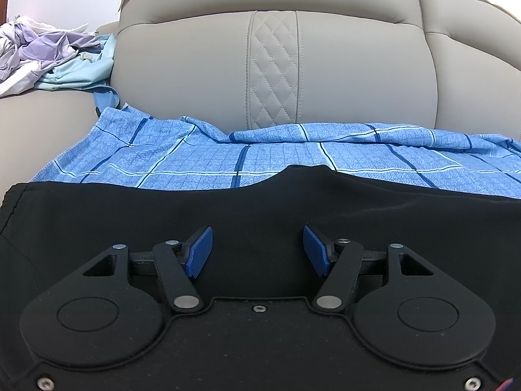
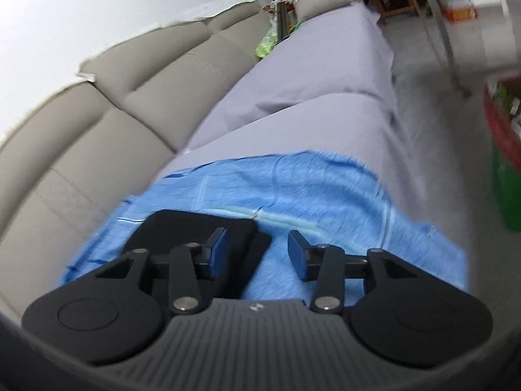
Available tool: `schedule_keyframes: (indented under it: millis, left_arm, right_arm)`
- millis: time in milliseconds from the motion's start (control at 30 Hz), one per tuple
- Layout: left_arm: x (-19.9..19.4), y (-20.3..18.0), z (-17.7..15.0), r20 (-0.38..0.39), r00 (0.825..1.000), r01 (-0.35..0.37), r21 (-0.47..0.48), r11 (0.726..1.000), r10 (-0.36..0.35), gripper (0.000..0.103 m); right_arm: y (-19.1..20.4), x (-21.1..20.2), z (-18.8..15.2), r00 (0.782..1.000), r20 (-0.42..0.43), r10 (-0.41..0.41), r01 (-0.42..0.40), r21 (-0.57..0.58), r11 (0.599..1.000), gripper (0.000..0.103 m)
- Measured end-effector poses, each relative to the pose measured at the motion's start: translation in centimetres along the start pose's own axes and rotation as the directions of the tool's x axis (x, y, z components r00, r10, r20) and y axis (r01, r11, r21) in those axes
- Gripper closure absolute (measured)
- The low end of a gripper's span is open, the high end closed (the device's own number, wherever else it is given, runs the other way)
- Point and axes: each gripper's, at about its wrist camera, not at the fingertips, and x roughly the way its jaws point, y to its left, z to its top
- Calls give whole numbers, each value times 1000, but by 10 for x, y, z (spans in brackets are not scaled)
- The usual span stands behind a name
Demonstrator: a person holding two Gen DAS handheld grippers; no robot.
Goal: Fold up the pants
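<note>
- As seen through the left wrist camera, my left gripper (image 1: 258, 250) stands with its jaws apart and nothing between the blue pads (image 1: 199, 251).
- Black pants (image 1: 260, 215) lie flat under and ahead of that gripper, spanning nearly the full width of the view.
- I see the pants resting on a blue checked cloth (image 1: 202, 159), which is spread over the sofa seat.
- I note the sofa backrest (image 1: 273, 65) rising behind the cloth, with a quilted diamond strip at its centre.
- A heap of clothes (image 1: 49, 55) in lilac, white and pale blue sits at the far left on the sofa, well apart from the pants.
- Through the right wrist camera, which is blurred, my right gripper (image 2: 257, 250) also shows its jaws apart, gripping nothing.
- I see a folded end of the pants (image 2: 192, 224) lying under the left finger, on the cloth (image 2: 325, 195); the right finger is over bare cloth.
- I cannot tell whether the left pad touches the pants.
- A lilac sheet (image 2: 309, 75) covers the seat beyond the cloth.
- Blurred clutter (image 2: 456, 0) fills the far right.
</note>
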Motion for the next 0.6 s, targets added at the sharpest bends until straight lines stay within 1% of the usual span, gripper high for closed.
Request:
schedule_keyframes:
  millis: [133, 167, 233, 267, 367, 400, 433, 467, 500, 567, 600]
  left_arm:
    - [0, 0, 0, 0, 1000, 1, 0, 1000, -1, 42]
    - [0, 0, 0, 0, 1000, 1, 0, 1000, -1, 42]
    - [0, 0, 0, 0, 1000, 1, 0, 1000, -1, 42]
    - [0, 0, 0, 0, 1000, 1, 0, 1000, -1, 42]
    - [0, 1, -1, 1, 1000, 2, -1, 1000, -2, 42]
    - [0, 1, 0, 1, 1000, 2, -2, 1000, -2, 42]
    - [0, 1, -1, 1, 1000, 2, -1, 1000, -2, 42]
    - [0, 1, -1, 1, 1000, 1, -1, 1000, -1, 42]
    - [0, 1, -1, 1, 1000, 0, -2, 1000, 0, 41]
    - [0, 1, -1, 1, 1000, 0, -2, 1000, 0, 41]
    - [0, 1, 0, 1, 1000, -1, -2, 1000, 1, 41]
  right_arm:
    - [12, 7, -13, 998, -61, 19, -24, -78, 997, 41]
    - [16, 11, -15, 997, -72, 23, -30, -97, 995, 39]
    - [24, 19, -14, 998, -66, 9, -20, -163, 986, 37]
    - [25, 24, -10, 998, -63, 8, -18, -169, 985, 37]
    - [19, 44, 4, 996, -75, 43, -52, -120, 991, 38]
    - [14, 48, 11, 994, -85, 66, -71, -69, 995, 40]
    - [10, 49, 15, 993, -98, 70, -73, -32, 997, 50]
    - [8, 47, 18, 992, -113, 61, -63, -13, 998, 67]
    - [8, 44, 17, 990, -128, 56, -59, -19, 998, 71]
    - [8, 36, 8, 987, -141, 83, -93, -64, 994, 71]
    - [13, 35, 4, 987, -140, 76, -90, -93, 992, 71]
